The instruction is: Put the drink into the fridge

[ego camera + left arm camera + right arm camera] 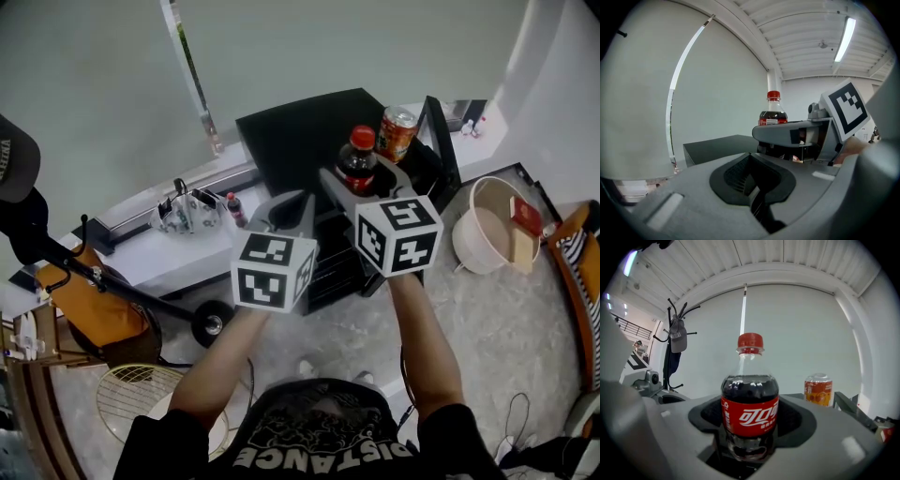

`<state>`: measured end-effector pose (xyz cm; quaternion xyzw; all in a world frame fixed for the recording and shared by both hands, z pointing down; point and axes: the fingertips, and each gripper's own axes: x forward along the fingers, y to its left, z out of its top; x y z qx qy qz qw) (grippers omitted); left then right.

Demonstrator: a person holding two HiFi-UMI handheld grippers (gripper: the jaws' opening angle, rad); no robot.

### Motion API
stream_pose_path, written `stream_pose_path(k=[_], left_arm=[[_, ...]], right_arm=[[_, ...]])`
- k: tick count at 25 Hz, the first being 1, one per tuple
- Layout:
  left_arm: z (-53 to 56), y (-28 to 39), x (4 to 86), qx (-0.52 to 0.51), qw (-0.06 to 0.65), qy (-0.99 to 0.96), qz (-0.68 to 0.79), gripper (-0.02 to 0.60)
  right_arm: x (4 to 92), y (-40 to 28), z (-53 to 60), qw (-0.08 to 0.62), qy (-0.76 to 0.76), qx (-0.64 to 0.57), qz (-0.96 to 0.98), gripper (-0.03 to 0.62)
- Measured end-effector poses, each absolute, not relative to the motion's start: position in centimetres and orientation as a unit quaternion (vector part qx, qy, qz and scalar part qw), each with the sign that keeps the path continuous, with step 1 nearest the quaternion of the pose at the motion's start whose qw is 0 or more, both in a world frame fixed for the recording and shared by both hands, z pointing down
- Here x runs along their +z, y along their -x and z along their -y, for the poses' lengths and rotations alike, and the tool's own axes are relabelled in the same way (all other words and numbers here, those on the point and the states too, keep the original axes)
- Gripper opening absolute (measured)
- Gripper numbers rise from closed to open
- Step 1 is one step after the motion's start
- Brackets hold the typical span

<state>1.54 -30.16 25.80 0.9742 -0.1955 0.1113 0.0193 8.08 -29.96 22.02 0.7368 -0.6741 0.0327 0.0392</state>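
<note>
The cola bottle (357,157) stands upright, clamped in the right gripper (361,185) at the centre of the head view. The jaws press on its lower body just under the red label. The left gripper (286,212), just to the left of it, has its jaws drawn narrow with nothing between them.

Right behind the bottle is a black cabinet (300,131), and an orange can (397,132) stands on its top near the right edge. Above and left of that rises a large pale panel (94,94) with a long bar handle (192,77). On a white ledge (150,262) at the left stands a small red-capped bottle (234,208). A white basin (473,234) at the right holds a red and cream box (523,230), and a wire rack (136,394) lies at the lower left.

In the right gripper view, the jaws hide the bottle's base, and a coat stand (670,357) with a cap (678,340) shows at the left. In the left gripper view the right gripper covers the bottle below its label. The print on the can is too blurred to read, and no view shows the inside of the cabinet.
</note>
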Motion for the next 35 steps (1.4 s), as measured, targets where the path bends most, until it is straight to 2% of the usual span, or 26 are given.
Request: stream_pose_path(k=[21,35], left_arm=[[22.5,-7.7,28.2,0.106,0.039,-0.959,0.261,0.005],[18.6,-10.8,32.6,0.101,0.063,-0.94,0.319,0.005]], right_arm=[[24.2,-13.7,20.7,0.038,-0.701,0.021,0.712,0.313],[29.6,-17.0,16.2,0.047,-0.667,0.025,0.743,0.313]])
